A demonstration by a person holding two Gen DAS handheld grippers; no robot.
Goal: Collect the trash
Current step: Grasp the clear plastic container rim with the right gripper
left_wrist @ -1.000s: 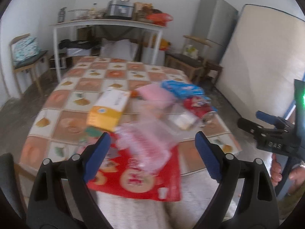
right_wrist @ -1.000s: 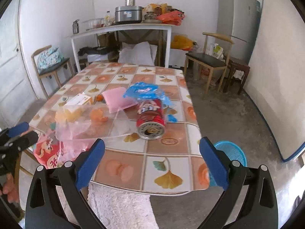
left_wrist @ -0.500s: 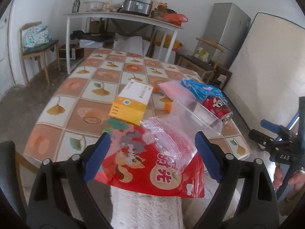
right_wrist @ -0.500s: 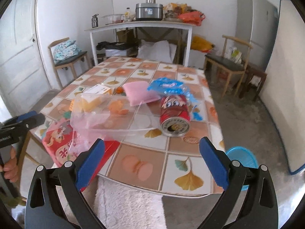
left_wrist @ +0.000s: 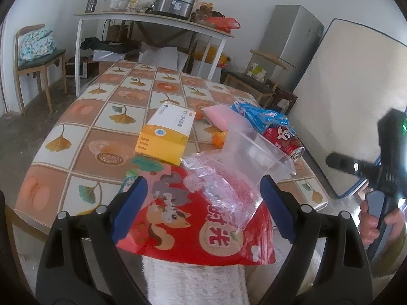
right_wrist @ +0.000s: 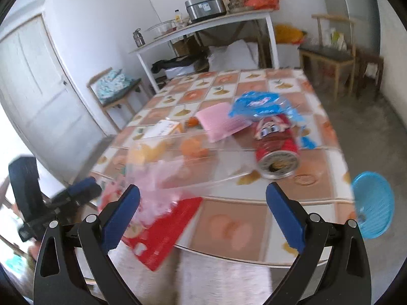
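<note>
At the bench's near edge, your left claw (left_wrist: 203, 208) released above the red snack bag (left_wrist: 198, 228), right claw (right_wrist: 203, 213) released, swung left since before, red can (right_wrist: 276, 147) now right of centre.

left hand-held gripper (left_wrist: 203, 211): black frame | blue pads (left_wrist: 131, 209) | silver screws | bare skin

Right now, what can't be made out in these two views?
- Yellow box, right wrist view: motion blur smears its print.
- Blue basket, right wrist view: contents not visible.
- Red snack bag, left wrist view: clear plastic bag covers part of its print.
- Red can, left wrist view: clear plastic overlaps its side.
</note>
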